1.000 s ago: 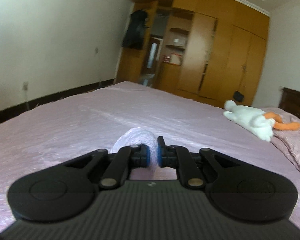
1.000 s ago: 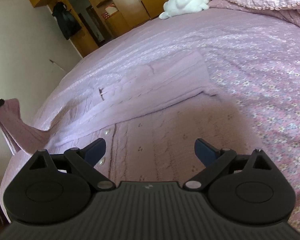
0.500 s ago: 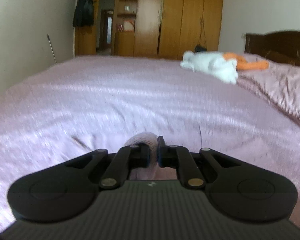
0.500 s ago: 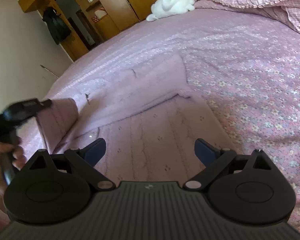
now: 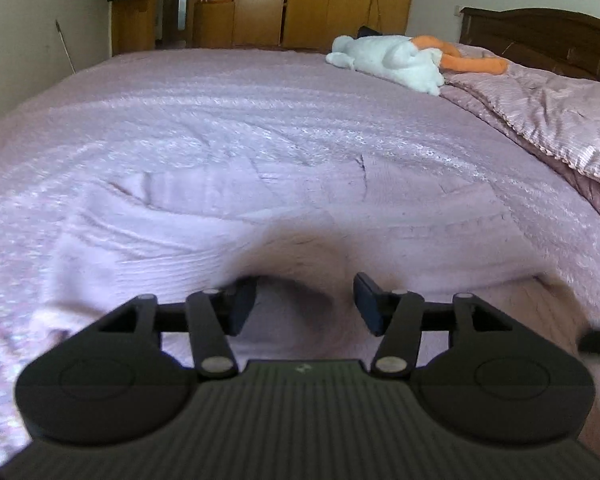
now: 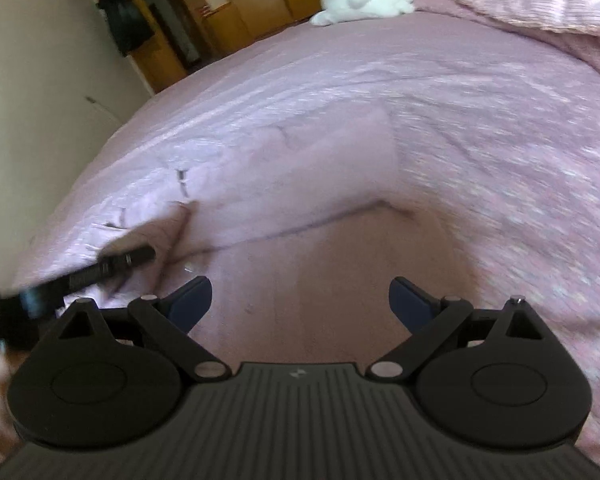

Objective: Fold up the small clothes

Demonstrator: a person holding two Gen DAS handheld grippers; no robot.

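Nearest the left camera, the left gripper (image 5: 304, 304) hangs low over a pale pink knitted garment (image 5: 172, 256), its jaws parted with nothing between them. In the right camera the right gripper (image 6: 300, 304) hovers over the near part of the same garment (image 6: 340, 272), jaws spread wide and empty (a small button-like dot shows on the knit just ahead). The garment lies spread on the bed (image 5: 260, 120), partly folded over itself, with a fold edge running across it. Motion blur softens the knit, so which part is a sleeve is hard to say. Left of the right gripper, the blurred left gripper (image 6: 100, 268) reaches over the fabric. Farther off, a white and orange plush toy (image 5: 396, 60) rests by a rumpled quilt (image 5: 540, 120). Beyond stand wooden wardrobes (image 5: 340, 0), cut off by the frame.
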